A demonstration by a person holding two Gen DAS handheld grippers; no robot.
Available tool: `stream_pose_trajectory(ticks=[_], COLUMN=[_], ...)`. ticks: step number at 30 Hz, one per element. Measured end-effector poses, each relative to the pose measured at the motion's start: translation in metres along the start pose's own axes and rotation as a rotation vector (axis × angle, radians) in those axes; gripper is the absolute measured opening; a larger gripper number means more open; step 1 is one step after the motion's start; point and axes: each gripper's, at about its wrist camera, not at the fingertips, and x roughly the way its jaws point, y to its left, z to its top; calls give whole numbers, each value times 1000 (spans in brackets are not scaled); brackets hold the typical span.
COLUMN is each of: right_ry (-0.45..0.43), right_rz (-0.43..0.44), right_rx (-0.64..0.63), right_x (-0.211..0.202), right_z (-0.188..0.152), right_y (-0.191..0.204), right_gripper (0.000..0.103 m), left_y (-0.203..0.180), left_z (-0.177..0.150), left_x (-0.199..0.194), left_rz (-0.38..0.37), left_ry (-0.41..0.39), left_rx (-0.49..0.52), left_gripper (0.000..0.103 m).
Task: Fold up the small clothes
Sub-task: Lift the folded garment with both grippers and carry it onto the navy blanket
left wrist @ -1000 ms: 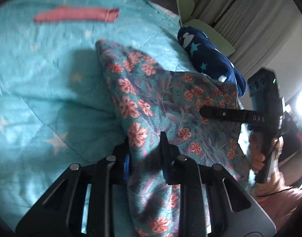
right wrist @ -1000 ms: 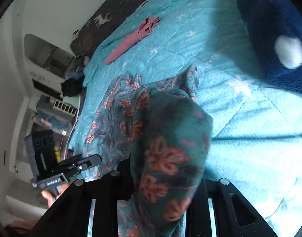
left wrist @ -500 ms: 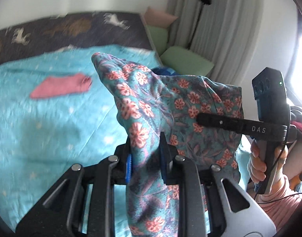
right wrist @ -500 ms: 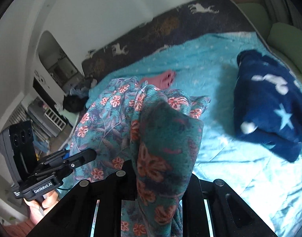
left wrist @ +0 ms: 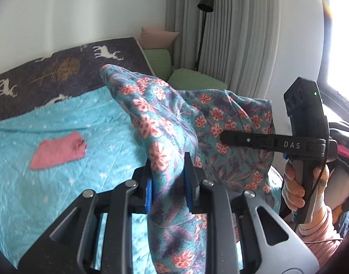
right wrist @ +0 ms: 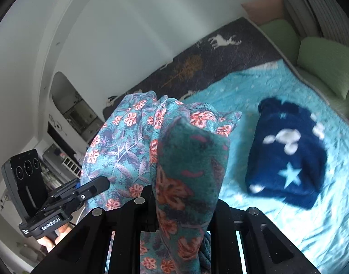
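Above the bed (left wrist: 60, 205), a teal floral garment (left wrist: 174, 125) hangs in the air, held up between both tools. Left hand-held gripper (left wrist: 167, 182): jaws clamped on a bunched fold of the fabric, blue pads pressing it from both sides; cloth spills down over the gripper body. Right hand-held gripper (right wrist: 181, 205): also closed on the garment, a thick wad of it rising between the fingers and hiding most of them. In the left wrist view the right tool shows side-on, gripped by a bare hand (left wrist: 297, 189), its finger lying against the cloth.

On the turquoise star-print blanket: a folded pink item (left wrist: 58, 153) lying flat, well apart from the floral piece; a folded navy fleece with white stars (right wrist: 286, 155) to the right. Dark deer-print cover (left wrist: 60, 68) at the head of the bed. Green cushions (right wrist: 322, 68) and grey curtains (left wrist: 243, 34) beyond; black floor lamp (left wrist: 205, 2) by the curtain.
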Motion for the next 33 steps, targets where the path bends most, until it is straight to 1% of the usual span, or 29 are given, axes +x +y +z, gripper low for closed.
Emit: stream_pose_trajectory(ticks=[2,3,6,10,13,16,18,20,22,23,24,25,26,27,28,29,31,33], right_ry=[-25,-45,-94,-134,-154,-158,-152,-121,-63,-31,9,61,104,140,160,147,91,80], right_rz=[-19,-34,-90,-168,-238,-279,-296,-319,-371,-407,-452,-511,-573,-633,-657,-655,-676,-693], right_rx=[11,16,25,59,72,109,132,161,169,171,187,219,246,269,282,276,247,227], right_x=[-12,-18,-33,-42,-39,-28,-14,10,43,61,79,101,116,129,139,140,131,122], right_z=[14,21,37,61,75,92,100,103,100,96,92,83,72,63,52,44,37,38], right_y=[-5,-9,-22,-45,-62,-84,-104,-127,-153,-167,-184,-205,-224,-238,-250,-252,-248,-246], right_gripper=[18,18,18,18,18,18,18,19,22,24,28,33,33,36,47,50,66,69], left_y=[-3,-5,-11,-23,-24,-21,-15,-2,9,15,20,24,25,24,19,12,-1,-7], left_z=[16,24,42,66,79,88,87,78,61,50,30,10,-11,-26,-36,-40,-40,-37], left_x=[11,19,43,86,118,151,176,210,254,280,306,327,339,340,334,329,318,314], left_rz=[-31,-61,-117,-148,-178,-192,-183,-185,-160,-126,-67,17,74,97,122,141,172,177], left_ry=[-13,-20,-18,-20,-9,5,21,65,138,184,241,289,303,255,190,158,141,151], left_rx=[-1,-5,5,59,60,51,42,1,-38,-54,-67,-63,-47,-21,33,84,163,209], left_gripper=[24,24,24,24,24,25,25,25,28,28,28,29,30,31,32,32,32,32])
